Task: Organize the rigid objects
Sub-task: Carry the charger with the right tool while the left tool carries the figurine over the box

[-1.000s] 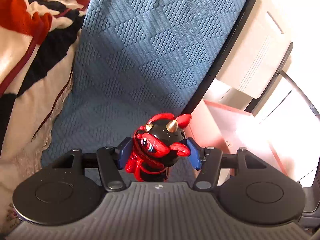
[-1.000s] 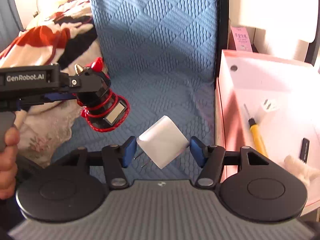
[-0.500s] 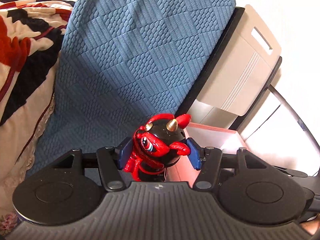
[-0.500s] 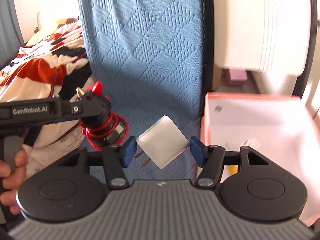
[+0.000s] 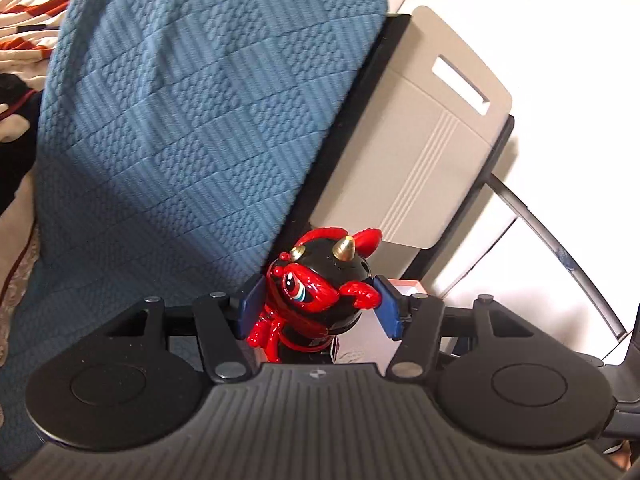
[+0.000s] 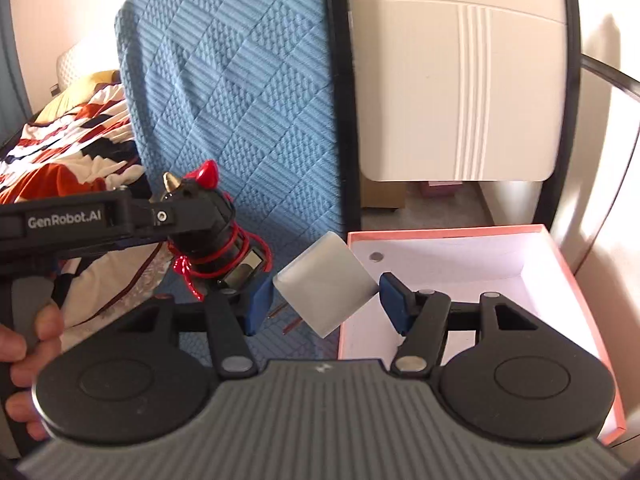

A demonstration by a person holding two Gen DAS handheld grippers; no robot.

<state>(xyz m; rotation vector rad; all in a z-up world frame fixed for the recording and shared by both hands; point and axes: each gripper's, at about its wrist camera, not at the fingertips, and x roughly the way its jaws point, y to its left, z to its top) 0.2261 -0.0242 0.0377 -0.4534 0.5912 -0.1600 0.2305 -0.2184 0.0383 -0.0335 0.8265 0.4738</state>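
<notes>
My left gripper [image 5: 320,306] is shut on a red and black horned toy figure [image 5: 320,280], held in the air beside the blue quilted cover [image 5: 192,120]. The toy [image 6: 212,240] and the left gripper also show in the right wrist view, at the left. My right gripper [image 6: 326,300] is shut on a white cube [image 6: 326,288], held tilted on its corner just over the left rim of a pink-edged open box [image 6: 568,264]. The box's white floor shows, with its near part hidden behind my gripper.
A beige plastic panel [image 6: 460,92] in a black frame stands behind the box. A patterned red, white and black blanket [image 6: 68,148] lies at the left. The person's hand [image 6: 24,344] holds the left gripper's handle.
Both grippers have risen and moved right towards the box, still holding the toy and the cube. The box's contents seen before are now hidden from view.
</notes>
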